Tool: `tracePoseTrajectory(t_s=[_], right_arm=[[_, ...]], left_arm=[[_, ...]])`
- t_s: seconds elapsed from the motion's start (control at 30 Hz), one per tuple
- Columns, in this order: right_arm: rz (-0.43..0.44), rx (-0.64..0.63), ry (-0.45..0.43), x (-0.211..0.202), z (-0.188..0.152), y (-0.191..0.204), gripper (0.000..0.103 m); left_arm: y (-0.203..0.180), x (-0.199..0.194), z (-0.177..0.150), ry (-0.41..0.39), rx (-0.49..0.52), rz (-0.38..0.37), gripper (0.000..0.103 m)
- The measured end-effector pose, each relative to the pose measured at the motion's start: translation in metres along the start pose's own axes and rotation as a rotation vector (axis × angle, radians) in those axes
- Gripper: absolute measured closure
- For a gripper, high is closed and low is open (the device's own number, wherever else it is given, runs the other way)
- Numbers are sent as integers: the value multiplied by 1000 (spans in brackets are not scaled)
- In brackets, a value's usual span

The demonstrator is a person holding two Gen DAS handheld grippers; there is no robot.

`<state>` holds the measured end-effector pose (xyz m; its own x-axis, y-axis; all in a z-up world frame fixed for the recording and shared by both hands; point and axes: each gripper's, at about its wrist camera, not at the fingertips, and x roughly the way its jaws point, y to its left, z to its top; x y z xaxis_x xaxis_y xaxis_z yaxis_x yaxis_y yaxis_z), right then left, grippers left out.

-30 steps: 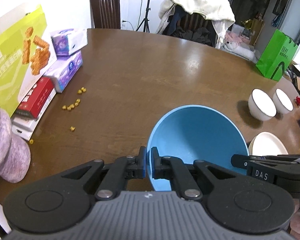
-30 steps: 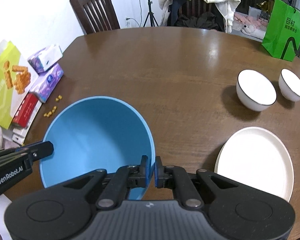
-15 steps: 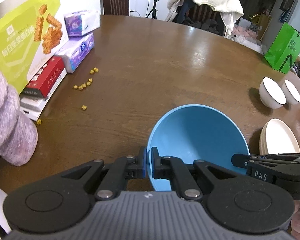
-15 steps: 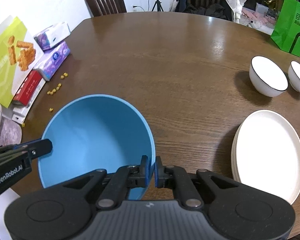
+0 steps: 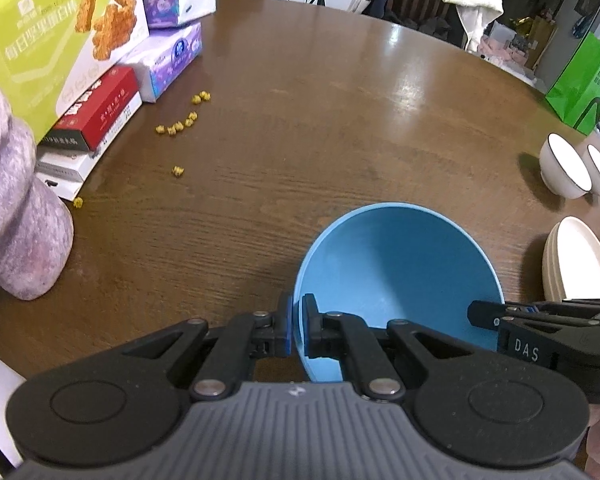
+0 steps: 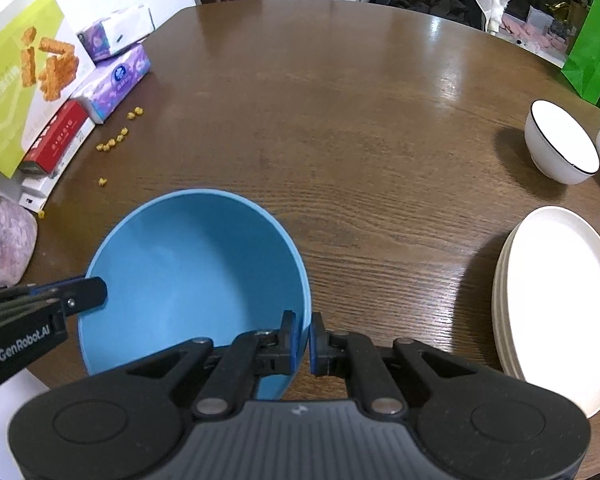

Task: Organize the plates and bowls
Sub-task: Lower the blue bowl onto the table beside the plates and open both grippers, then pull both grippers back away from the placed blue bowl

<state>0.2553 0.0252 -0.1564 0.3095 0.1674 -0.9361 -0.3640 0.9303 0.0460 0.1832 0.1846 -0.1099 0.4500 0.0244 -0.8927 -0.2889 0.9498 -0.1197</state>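
A large blue bowl (image 5: 396,272) is held at the near edge of the round wooden table (image 5: 340,128). My left gripper (image 5: 296,330) is shut on its left rim. My right gripper (image 6: 303,340) is shut on its right rim; the bowl also shows in the right wrist view (image 6: 192,276). A stack of cream plates (image 6: 560,300) lies to the right, and it also shows in the left wrist view (image 5: 576,268). Two white bowls with dark rims (image 6: 560,144) stand beyond the plates.
Snack boxes and tissue packs (image 5: 100,60) line the table's left edge, with small yellow crumbs (image 5: 178,126) scattered beside them. A purple fuzzy object (image 5: 16,216) stands at the near left. A green bag (image 6: 592,56) and chairs stand behind the table.
Both grippers and the blue bowl have drawn back toward the near edge of the table and lowered. The grip on the bowl is unchanged.
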Motion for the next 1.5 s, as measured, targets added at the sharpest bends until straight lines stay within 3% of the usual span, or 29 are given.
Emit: tracePoseTrajectory(t_s=[0.47,0.67,0.7,0.73,0.77,0.83,0.9,1.0,1.03,1.13,1.23,1.3,1.5], right_arm=[[-9,-12,-18,7,-1,1,97],[20,26,-25,6,0,-5,92],[20,29,-34,4,0,-6,90],[18,31,-42,3,0,-7,87],[24,35,-49,1,0,-9,84],[32,43,-67,-4,-2,-12,67],[41,44,-89,-10,-4,-14,56],[38,45,-119,-19,-10,-18,40],[34,45,-130,-23,-13,-20,33],[29,51,-164,-33,-22,-27,16],[35,60,-192,-43,-31,-35,13],[31,56,-207,-50,-36,-40,4],[-9,33,-250,-72,-50,-49,0]], left_arm=[[-2,3,1,-5,30,0,97],[1,0,1,-18,18,-29,92],[2,-1,1,-23,17,-28,82],[2,-2,0,-29,16,-29,66],[3,-5,0,-45,14,-28,58],[3,-10,-1,-77,11,-25,37],[3,-16,-3,-101,16,-29,23],[3,-23,-6,-136,26,-31,10],[3,-26,-8,-149,28,-34,1],[4,-35,-13,-196,33,-33,0],[4,-39,-17,-203,47,-49,0],[2,-42,-22,-206,47,-66,0],[-7,-59,-31,-254,79,-89,0]])
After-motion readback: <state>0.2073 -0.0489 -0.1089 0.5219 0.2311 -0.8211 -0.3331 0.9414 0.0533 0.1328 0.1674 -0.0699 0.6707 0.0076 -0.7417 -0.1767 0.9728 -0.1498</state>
